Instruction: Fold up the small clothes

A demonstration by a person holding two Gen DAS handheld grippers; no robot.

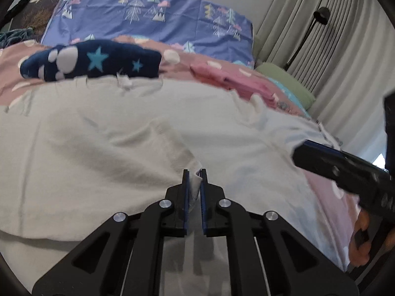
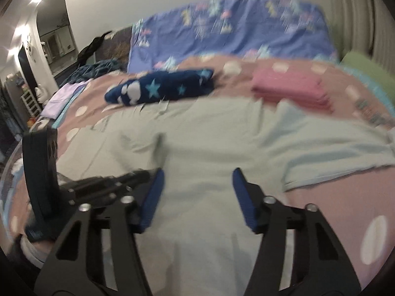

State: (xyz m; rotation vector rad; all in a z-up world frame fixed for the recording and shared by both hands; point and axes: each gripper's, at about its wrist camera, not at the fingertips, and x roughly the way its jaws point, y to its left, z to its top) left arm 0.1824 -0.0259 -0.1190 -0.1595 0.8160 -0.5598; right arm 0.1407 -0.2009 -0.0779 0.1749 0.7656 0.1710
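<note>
A pale cream-and-light-blue garment (image 1: pixel 118 133) lies spread on the pink dotted bed cover (image 1: pixel 14 54). My left gripper (image 1: pixel 195 175) is shut on a fold of the garment's near edge, pinching white cloth between the blue pads. My right gripper (image 2: pixel 197 177) is open and empty, hovering over the same garment (image 2: pixel 209 133); the view is motion-blurred. The right gripper shows as a black body at the right of the left wrist view (image 1: pixel 345 172). The left gripper shows at the left of the right wrist view (image 2: pixel 103 185).
A folded navy star-print garment (image 1: pixel 93 60) (image 2: pixel 160 87) and a folded pink stack (image 2: pixel 291 87) (image 1: pixel 234 79) lie beyond the pale garment. A blue tree-print pillow (image 1: pixel 153 12), a green cushion (image 1: pixel 286 81), curtains and a black lamp (image 1: pixel 321 14) stand behind.
</note>
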